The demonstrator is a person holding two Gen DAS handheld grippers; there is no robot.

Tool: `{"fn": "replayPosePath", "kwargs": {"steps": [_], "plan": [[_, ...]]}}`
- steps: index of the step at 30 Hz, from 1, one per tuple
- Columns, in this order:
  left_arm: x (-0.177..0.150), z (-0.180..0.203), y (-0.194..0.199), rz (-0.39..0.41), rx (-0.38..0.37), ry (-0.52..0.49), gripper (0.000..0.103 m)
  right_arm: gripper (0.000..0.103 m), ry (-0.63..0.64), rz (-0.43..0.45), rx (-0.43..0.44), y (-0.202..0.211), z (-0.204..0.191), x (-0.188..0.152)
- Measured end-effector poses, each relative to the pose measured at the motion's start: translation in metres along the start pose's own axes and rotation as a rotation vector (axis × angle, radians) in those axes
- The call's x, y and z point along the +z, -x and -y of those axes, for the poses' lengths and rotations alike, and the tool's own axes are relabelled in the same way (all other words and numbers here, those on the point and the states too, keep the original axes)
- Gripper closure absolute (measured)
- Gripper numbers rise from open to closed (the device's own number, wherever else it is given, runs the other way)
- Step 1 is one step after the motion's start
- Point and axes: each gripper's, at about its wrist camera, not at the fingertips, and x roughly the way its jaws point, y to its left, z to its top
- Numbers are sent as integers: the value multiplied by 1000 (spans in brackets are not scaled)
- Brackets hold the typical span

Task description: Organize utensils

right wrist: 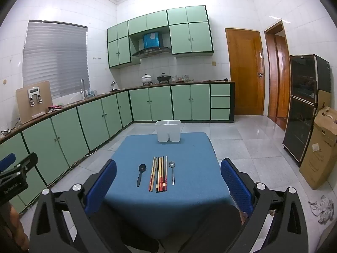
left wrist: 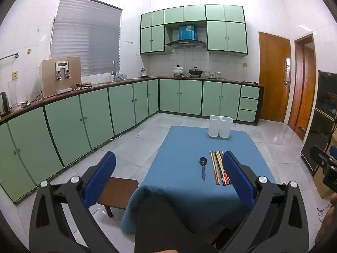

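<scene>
- Blue cloth covered the small table (right wrist: 189, 147); a white plastic two-compartment utensil holder (right wrist: 168, 131) stood at its far edge.
- A black plastic spoon (right wrist: 140, 174), a row of wooden chopsticks (right wrist: 159, 174) and a silver metal spoon (right wrist: 172, 171) lay side by side near the near edge.
- The left hand-held gripper (left wrist: 168, 168) and right hand-held gripper (right wrist: 168, 177) hung open above the table, holding nothing.

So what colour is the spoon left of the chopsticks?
Black; the spoon shows best in the right wrist view.
</scene>
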Motion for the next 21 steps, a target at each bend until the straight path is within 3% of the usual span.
{"fn": "replayPosePath", "kwargs": {"steps": [21], "plan": [[3, -3, 0, -7, 4, 7, 5, 6, 0, 2, 1, 1, 0, 1]]}}
